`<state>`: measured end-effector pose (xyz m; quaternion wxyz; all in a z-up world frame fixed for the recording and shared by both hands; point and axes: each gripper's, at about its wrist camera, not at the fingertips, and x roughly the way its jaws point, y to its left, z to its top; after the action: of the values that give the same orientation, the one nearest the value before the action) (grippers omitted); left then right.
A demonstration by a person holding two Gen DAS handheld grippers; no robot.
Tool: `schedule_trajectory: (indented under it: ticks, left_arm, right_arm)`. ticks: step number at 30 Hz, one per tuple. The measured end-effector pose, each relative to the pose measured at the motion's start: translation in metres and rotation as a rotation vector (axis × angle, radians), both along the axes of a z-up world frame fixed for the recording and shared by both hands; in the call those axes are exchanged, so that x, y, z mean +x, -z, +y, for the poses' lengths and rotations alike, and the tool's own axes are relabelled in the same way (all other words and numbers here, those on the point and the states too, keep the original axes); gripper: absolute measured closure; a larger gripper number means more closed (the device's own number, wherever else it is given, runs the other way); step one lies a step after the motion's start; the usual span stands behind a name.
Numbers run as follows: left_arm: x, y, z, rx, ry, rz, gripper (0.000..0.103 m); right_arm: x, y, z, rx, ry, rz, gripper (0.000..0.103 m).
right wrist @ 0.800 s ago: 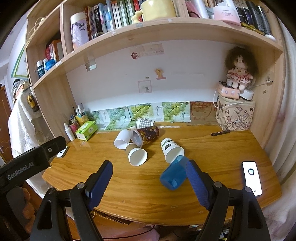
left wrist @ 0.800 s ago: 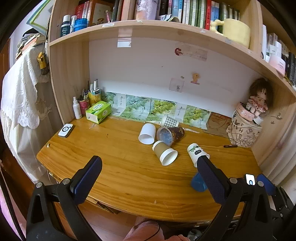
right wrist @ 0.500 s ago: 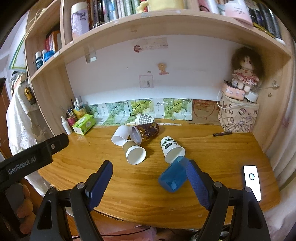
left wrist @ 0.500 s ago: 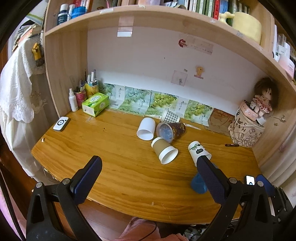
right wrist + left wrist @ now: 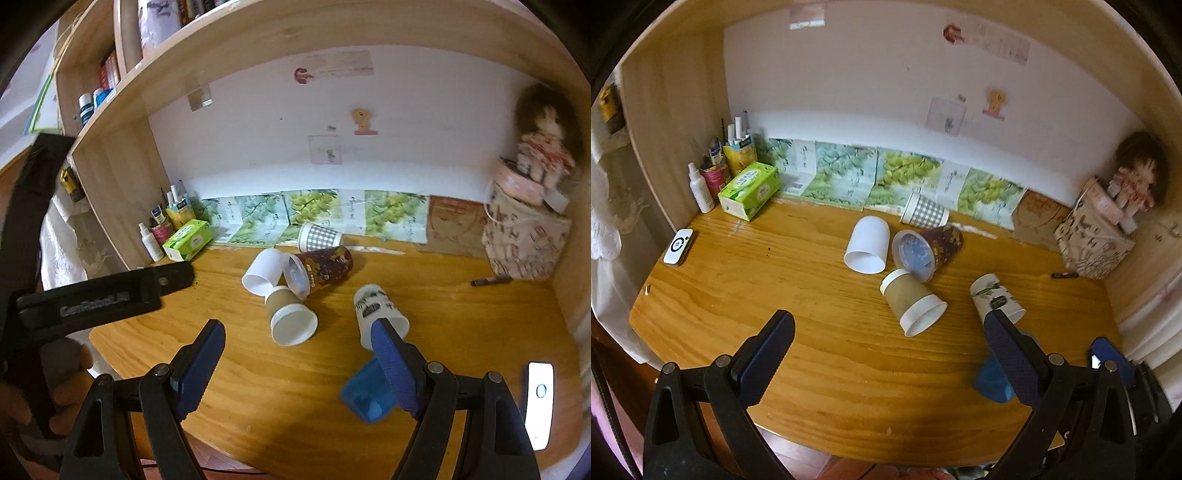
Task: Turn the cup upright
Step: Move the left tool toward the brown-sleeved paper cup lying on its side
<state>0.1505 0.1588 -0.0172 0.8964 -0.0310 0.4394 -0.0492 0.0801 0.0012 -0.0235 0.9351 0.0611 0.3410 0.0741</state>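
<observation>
Black hand-held gripper (image 5: 295, 341) frames, blue textured pads (image 5: 393, 369), silver screws, "GenRobot.AI" lettering

Six cups lie on their sides on one wooden desk (image 5: 746, 295): one plain white cup (image 5: 867, 245), one dark patterned cup (image 5: 925, 249), one brown cup (image 5: 913, 302), one checked cup (image 5: 924, 215), one leaf-printed cup (image 5: 993, 297) and one blue cup (image 5: 367, 391). Also present: one green tissue box (image 5: 749, 190), one spray bottle (image 5: 700, 188), one doll (image 5: 543, 147), apparently two pen holders (image 5: 729, 162), and two phone-like devices (image 5: 539, 398), blurred.
</observation>
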Motion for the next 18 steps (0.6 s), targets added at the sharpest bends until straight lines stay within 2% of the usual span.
schedule_trajectory:
  ticks: [6, 10, 18]
  left_arm:
    - [0.032, 0.021, -0.009, 0.024, 0.028, 0.082, 0.001]
    - [0.056, 0.039, -0.014, 0.050, 0.037, 0.150, 0.001]
    - [0.108, 0.081, -0.031, 0.054, 0.115, 0.294, 0.001]
  right_arm:
    - [0.029, 0.019, 0.009, -0.098, -0.081, 0.008, 0.021]
    - [0.047, 0.039, 0.013, -0.124, -0.129, 0.041, 0.021]
    - [0.078, 0.074, 0.028, -0.198, -0.236, 0.089, 0.021]
